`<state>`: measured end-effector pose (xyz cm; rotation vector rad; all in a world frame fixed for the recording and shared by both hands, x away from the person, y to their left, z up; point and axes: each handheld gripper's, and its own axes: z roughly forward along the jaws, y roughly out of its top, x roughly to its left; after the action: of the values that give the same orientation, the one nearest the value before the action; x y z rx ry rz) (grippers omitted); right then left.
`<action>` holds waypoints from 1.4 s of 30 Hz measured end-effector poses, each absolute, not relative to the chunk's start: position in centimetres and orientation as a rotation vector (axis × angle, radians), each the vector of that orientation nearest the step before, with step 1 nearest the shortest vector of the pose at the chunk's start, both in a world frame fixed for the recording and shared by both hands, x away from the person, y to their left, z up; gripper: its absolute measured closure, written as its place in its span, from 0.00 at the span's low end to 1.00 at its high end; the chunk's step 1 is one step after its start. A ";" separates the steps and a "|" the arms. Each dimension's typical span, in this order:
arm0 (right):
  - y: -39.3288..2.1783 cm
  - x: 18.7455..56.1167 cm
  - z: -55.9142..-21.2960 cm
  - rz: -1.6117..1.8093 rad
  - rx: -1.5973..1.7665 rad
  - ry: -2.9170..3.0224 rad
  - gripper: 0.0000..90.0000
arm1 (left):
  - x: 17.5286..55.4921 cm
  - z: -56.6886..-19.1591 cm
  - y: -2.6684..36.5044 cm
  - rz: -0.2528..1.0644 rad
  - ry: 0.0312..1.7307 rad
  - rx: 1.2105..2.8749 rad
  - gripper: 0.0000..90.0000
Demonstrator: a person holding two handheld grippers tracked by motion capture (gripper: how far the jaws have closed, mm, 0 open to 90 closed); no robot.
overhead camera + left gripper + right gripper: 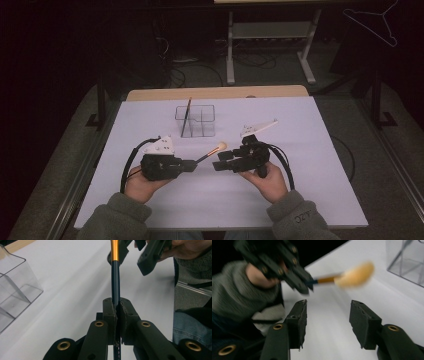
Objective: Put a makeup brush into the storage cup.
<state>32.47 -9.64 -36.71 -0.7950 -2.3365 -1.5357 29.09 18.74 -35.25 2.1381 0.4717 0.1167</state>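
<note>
High view: the left gripper (192, 164) pinches the makeup brush (214, 150) by its dark handle, bristles toward two o'clock; the right gripper (218, 166) gapes empty beside it. Light, stiff handle, soft head; grip the handle.

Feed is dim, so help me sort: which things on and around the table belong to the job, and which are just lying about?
In the job:
- makeup brush, clamped in the left tongs
- right tongs, open
- clear organiser holding another brush

Lying about:
- wire hanger
- floor cables
</note>
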 end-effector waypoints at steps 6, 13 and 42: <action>-9.1 33.1 -36.6 -1.580 -0.802 -2.226 0.74 | 28.8 -35.7 18.1 0.118 0.441 2.174 0.93; -8.7 33.1 -36.4 -1.549 -0.736 -2.174 0.92 | 28.6 -36.3 17.6 0.103 0.414 2.234 0.92; -6.6 31.1 -34.9 -1.314 -0.586 -2.636 0.67 | 28.9 -35.6 16.5 0.073 0.406 2.280 0.93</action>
<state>31.11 -6.64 -34.87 -0.5858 -2.6364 -1.3136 28.89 16.45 -35.64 2.2803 0.4061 0.0733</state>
